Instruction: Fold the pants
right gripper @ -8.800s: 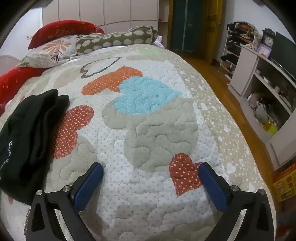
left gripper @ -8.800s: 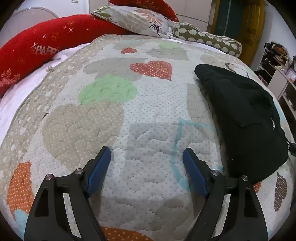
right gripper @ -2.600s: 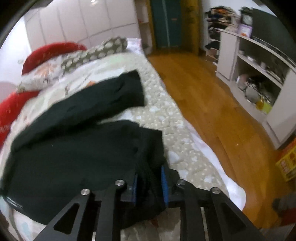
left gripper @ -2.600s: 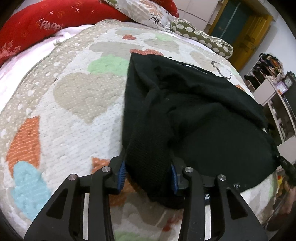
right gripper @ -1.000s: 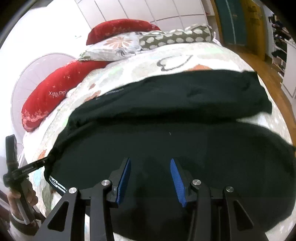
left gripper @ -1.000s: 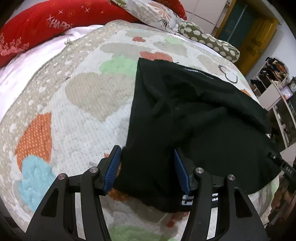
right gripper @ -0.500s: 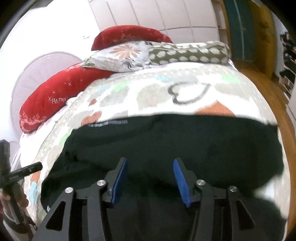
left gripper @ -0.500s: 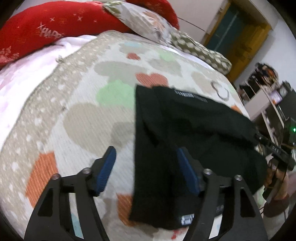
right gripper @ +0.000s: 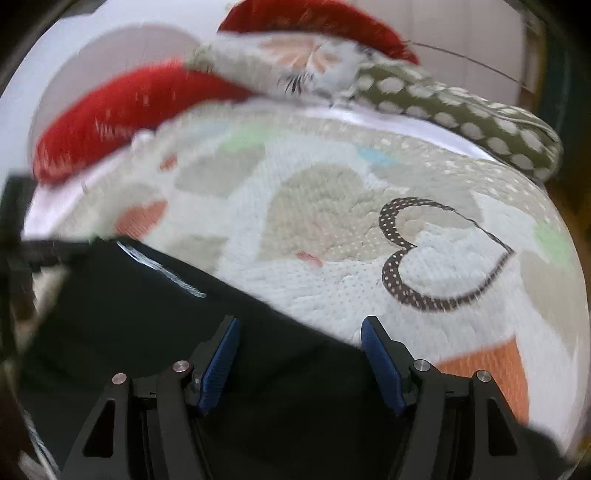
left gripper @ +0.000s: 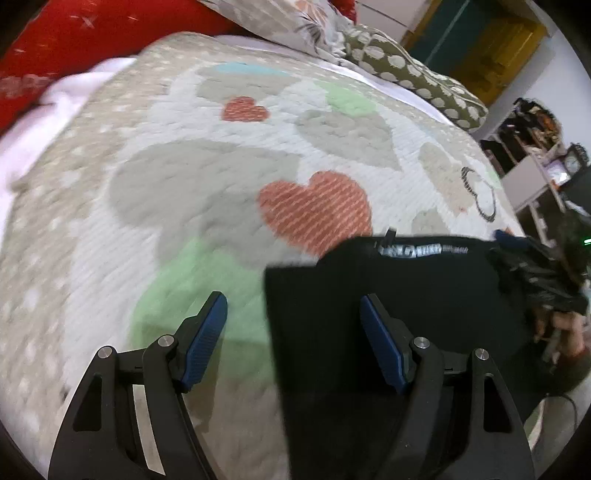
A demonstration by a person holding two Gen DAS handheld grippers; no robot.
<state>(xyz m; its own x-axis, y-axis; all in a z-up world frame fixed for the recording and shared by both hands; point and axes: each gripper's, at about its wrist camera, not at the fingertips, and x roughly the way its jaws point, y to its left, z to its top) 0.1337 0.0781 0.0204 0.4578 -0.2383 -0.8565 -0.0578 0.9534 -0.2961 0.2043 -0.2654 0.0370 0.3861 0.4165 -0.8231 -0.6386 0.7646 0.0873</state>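
The black pants (left gripper: pixel 369 288) lie spread on the heart-patterned quilt (left gripper: pixel 184 184); a white-lettered waistband edge shows at their far side. My left gripper (left gripper: pixel 293 339) is open and empty, above the pants' left edge. In the right wrist view the pants (right gripper: pixel 147 314) fill the lower left. My right gripper (right gripper: pixel 301 356) is open and empty above their far edge. Both views are motion-blurred.
Red pillows (right gripper: pixel 122 107), a floral pillow (left gripper: pixel 295 18) and a spotted olive bolster (right gripper: pixel 461 110) lie at the head of the bed. White shelving (left gripper: pixel 535 177) stands to the right of the bed. The other gripper and hand (left gripper: pixel 546 295) show at the right.
Both grippers have let go of the pants and opened wide. Both have moved forward toward the far edge of the pants, which now lie spread on the quilt.
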